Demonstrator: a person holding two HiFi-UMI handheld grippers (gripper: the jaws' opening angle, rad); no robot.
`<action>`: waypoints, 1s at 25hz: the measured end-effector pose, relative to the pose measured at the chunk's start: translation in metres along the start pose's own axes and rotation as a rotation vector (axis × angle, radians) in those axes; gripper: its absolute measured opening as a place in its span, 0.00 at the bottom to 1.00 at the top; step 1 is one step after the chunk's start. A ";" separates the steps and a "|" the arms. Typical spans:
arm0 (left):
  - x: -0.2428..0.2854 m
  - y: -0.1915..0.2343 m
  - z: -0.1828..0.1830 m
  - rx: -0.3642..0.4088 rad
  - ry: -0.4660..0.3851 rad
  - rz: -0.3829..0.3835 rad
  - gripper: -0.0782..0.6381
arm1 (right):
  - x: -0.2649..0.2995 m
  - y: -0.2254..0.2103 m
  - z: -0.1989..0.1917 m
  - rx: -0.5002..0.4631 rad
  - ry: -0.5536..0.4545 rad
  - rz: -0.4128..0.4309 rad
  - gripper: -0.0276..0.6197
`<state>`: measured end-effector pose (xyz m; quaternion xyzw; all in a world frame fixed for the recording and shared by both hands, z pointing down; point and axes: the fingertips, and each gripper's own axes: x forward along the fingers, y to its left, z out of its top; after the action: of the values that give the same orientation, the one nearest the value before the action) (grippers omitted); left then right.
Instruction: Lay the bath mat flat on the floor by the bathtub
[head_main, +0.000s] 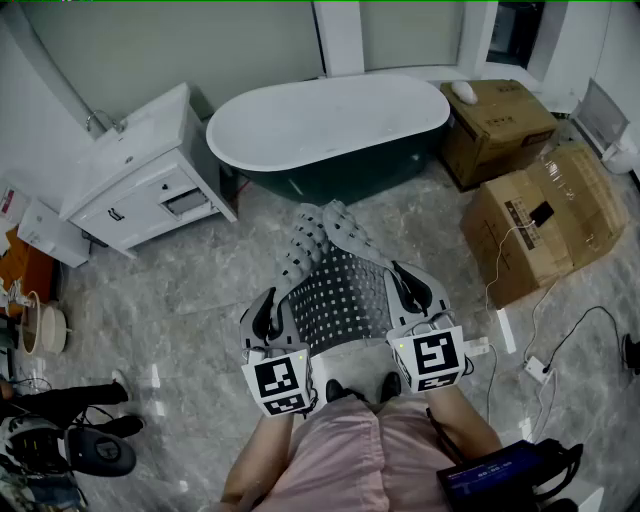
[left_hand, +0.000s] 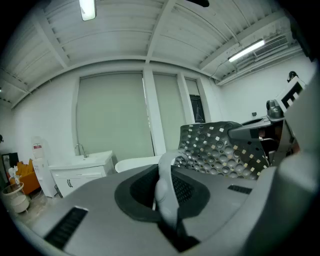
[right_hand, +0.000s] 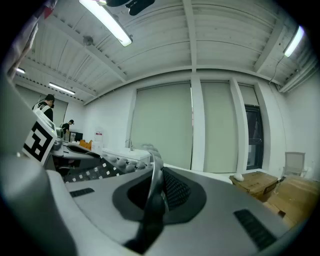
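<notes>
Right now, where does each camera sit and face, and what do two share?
Head view: on the person's head, looking steeply down at the bath mat and bathtub; shows the left gripper, right gripper and the person's shorts.
Left gripper view: on the left gripper, along its jaws, shut on the bath mat, toward the vanity.
Right gripper view: on the right gripper, along its jaws, shut on the bath mat, toward the windows and cardboard boxes.
Shared: both gripper views show the bath mat and vanity.

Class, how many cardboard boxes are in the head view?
2: the far box stands right of the bathtub; the near box lies beside it. Others may be hidden.
</notes>
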<state>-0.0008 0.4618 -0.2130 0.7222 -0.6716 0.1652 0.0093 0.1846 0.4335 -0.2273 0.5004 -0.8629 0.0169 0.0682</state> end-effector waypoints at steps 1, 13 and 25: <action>0.000 -0.001 0.000 0.001 0.000 -0.001 0.16 | 0.000 -0.001 0.000 -0.001 -0.001 -0.002 0.09; -0.005 -0.040 0.001 0.015 0.033 -0.008 0.16 | -0.027 -0.036 -0.013 0.048 0.002 -0.006 0.09; -0.010 -0.084 -0.002 0.004 0.079 0.040 0.16 | -0.045 -0.075 -0.039 0.092 0.033 0.043 0.09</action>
<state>0.0797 0.4800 -0.1961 0.7014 -0.6848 0.1952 0.0309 0.2756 0.4390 -0.1978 0.4840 -0.8706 0.0662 0.0592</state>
